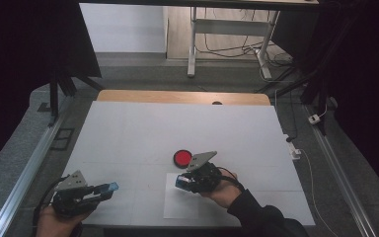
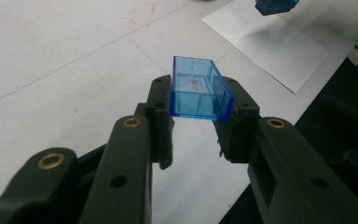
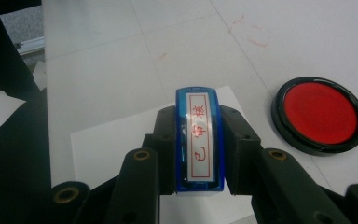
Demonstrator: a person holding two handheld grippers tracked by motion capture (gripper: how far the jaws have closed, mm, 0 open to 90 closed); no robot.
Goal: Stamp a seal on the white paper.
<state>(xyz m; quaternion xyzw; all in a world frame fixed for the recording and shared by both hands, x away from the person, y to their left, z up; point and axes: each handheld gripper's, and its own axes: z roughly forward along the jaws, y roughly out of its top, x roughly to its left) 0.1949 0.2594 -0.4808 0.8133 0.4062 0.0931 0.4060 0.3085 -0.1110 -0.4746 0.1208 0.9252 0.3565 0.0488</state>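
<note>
My left gripper (image 2: 196, 116) is shut on a clear blue stamp cap (image 2: 199, 89), an open-topped box; in the high view this gripper (image 1: 106, 190) sits at the table's front left with the cap (image 1: 111, 186) at its tip. My right gripper (image 3: 196, 154) is shut on a blue stamp (image 3: 199, 140) whose label bears red characters. In the high view the right gripper (image 1: 183, 181) hovers over a white paper sheet (image 1: 180, 205), with the stamp (image 1: 181, 181) pointing left. A round red ink pad (image 1: 182, 157) lies just beyond it, and the ink pad (image 3: 320, 114) lies right of the stamp.
The white table (image 1: 177, 128) has faint red marks (image 3: 251, 35) on its top. Metal rails (image 1: 24, 177) run along both sides of the table. A person's hands and a dark sleeve (image 1: 261, 217) come in from the front edge.
</note>
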